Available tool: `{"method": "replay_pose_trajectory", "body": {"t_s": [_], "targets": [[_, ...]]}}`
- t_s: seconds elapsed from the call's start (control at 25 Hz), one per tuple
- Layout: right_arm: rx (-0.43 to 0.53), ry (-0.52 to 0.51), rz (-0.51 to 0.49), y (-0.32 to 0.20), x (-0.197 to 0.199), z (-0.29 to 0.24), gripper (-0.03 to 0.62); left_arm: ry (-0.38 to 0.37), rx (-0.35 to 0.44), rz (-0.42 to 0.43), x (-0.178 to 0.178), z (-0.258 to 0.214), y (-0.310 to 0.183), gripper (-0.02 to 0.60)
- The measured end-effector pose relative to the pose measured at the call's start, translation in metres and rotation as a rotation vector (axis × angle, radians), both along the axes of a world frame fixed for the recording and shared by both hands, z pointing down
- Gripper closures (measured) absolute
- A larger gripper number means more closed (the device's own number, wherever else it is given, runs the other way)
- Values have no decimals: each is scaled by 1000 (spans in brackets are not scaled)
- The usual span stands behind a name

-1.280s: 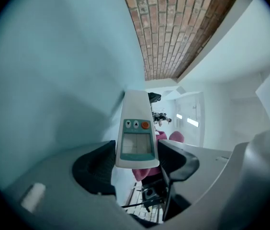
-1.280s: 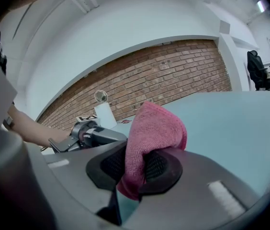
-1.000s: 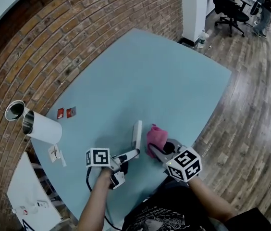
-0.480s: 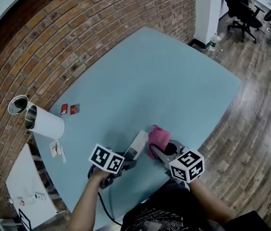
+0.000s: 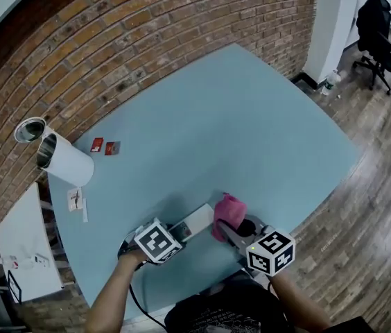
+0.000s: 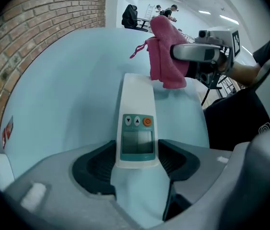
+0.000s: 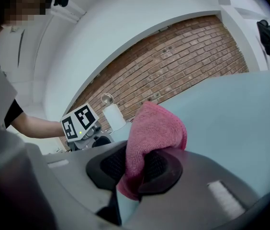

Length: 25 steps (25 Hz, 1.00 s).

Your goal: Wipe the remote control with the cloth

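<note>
Set up for wiping, not yet wiping.
Holding the remote control (image 6: pixel 137 123) flat on the table (image 5: pixel 237 116) by its near end in the left gripper (image 6: pixel 137 161), jaws wide; pinching the cloth (image 5: pixel 228 210) in the right gripper (image 7: pixel 137 167), just beside its far end.

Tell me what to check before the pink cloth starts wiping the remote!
1. Remote control lies flat on the table with its buttons up: ok.
2. Left gripper has the remote's near end clamped between its jaws: ok.
3. Right gripper is shut on the pink cloth: ok.
4. Plenty of cloth sticks out past the jaws for wiping: ok.
5. Cloth already touches the remote: cannot tell; it hangs right by the far end.
</note>
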State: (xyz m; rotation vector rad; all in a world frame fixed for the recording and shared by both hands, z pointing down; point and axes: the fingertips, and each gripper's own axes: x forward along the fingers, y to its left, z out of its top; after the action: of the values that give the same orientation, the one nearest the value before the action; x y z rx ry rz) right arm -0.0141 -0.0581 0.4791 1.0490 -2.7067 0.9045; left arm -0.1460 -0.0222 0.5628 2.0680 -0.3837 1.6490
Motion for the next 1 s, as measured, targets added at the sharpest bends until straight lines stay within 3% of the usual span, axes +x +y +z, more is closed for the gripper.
{"method": "replay_pose_trajectory", "body": {"t_s": [0.2, 0.36, 0.68, 0.72, 0.8, 1.0], "targets": [[-5, -15, -85, -8, -8, 0, 531, -34, 75, -15, -2, 1, -1, 279], [0, -21, -145, -9, -26, -1, 531, -42, 164, -84, -11, -7, -4, 279], [22, 2, -182, 19, -53, -12, 531, 83, 381, -290, -24, -34, 16, 325], [27, 6, -183, 25, -54, -15, 531, 92, 423, -325, -26, -38, 19, 362], [37, 18, -183, 35, -57, -20, 531, 109, 518, -399, -31, -50, 23, 576], [68, 70, -193, 64, -66, -30, 531, 260, 582, -564, -25, -67, 47, 580]]}}
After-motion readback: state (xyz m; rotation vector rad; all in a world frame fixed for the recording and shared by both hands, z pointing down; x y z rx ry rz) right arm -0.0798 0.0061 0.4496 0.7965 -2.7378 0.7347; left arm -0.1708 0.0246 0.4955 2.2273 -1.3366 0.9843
